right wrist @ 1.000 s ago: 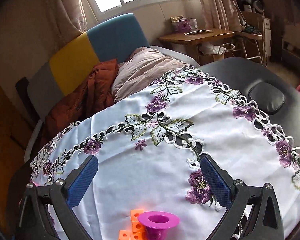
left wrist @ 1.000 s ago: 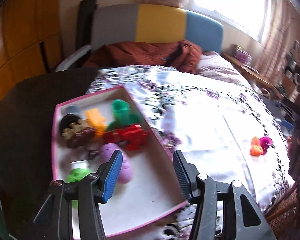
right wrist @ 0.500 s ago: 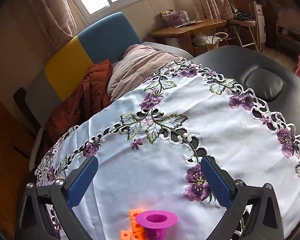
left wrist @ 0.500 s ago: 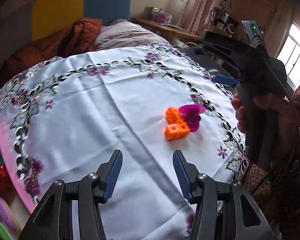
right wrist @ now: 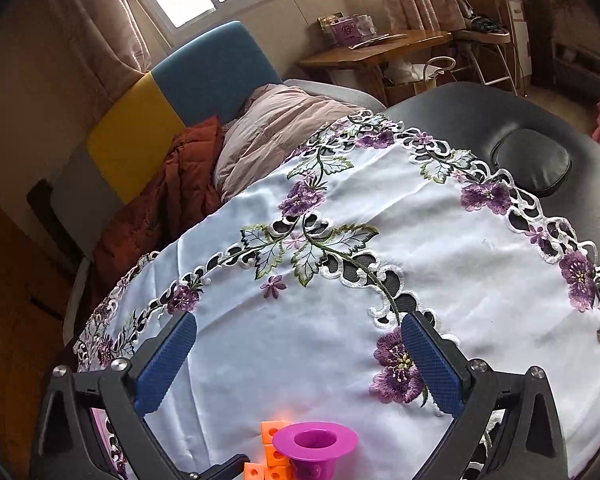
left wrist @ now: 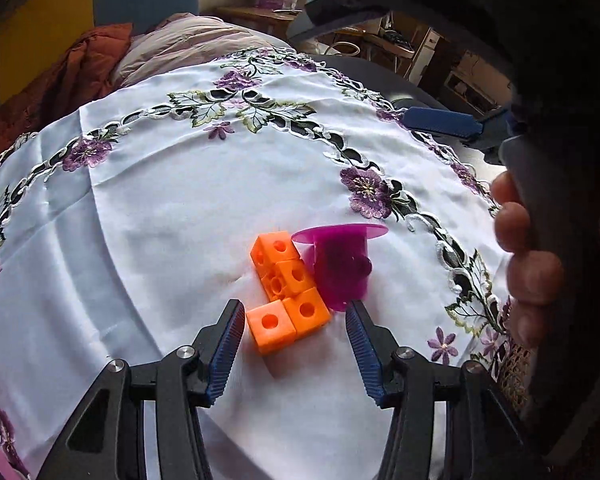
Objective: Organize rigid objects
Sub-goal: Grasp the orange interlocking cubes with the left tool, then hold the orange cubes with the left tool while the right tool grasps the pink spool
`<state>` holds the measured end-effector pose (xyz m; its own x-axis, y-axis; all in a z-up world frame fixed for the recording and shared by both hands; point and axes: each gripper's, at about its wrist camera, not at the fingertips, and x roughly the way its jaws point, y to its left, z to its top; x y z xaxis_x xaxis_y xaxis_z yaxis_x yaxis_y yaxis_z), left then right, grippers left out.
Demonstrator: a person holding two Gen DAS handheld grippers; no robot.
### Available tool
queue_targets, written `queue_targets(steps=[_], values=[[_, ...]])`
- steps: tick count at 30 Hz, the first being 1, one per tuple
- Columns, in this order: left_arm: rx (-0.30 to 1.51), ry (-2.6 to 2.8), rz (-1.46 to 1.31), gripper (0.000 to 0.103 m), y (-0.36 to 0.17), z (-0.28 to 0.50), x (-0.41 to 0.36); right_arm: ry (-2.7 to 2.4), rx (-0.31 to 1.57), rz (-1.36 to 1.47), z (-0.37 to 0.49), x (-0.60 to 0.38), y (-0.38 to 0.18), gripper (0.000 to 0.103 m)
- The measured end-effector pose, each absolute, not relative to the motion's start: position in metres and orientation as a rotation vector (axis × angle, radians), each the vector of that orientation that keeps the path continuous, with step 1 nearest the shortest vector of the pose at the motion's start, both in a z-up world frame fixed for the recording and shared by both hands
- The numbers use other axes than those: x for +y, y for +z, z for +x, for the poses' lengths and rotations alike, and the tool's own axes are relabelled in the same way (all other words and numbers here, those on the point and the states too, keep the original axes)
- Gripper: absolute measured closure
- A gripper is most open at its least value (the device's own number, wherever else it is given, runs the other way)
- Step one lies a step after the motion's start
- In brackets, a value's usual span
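Your left tongs [left wrist: 295, 334] hang over a white embroidered cloth [left wrist: 148, 216] on the counter, jaws parted about halfway and holding nothing. Between and just ahead of their blue pads sits the orange block piece [left wrist: 286, 290] — a run of joined cubes with round holes. Its nearest cube lies in the gap between the tips, closer to the left pad; neither pad touches it. The long axis of the piece runs away from you toward 12 o'clock, leaning slightly to 11, with one extra cube stepping out at the near end toward 9. The jaws therefore stand across the narrow width of the piece, which looks right for a squeeze.

Touching the orange piece on its 3 o'clock side is a magenta cup [left wrist: 340, 264] with a wide flat brim, standing brim-up. Its base sits very near your right-side pad, so closing may nudge it.

Your right tongs [right wrist: 298, 364] are spread wide and empty, pointing past both items; in that view the cup [right wrist: 315, 446] and orange cubes [right wrist: 274, 454] sit at 6 o'clock, below the fingertips. Your left hand is plainly the nearer one — the orange piece is its likely pick.
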<state>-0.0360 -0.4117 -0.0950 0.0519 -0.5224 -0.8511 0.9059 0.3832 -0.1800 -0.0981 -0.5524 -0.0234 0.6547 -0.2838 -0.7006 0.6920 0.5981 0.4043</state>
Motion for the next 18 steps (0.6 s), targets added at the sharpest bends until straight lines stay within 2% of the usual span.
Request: queue_targets(steps=[3,18], values=[[1.003,-1.121,0.471,0.060,-0.102,-0.029,-0.413,-0.606,0.634,0.729,-0.098,-0.553,-0.025,0.000],[0.964,-0.966,0.366,0.060,-0.100,-0.008,-0.328,-0.610,0.696,0.737,-0.091,-0.553,-0.035,0.000]])
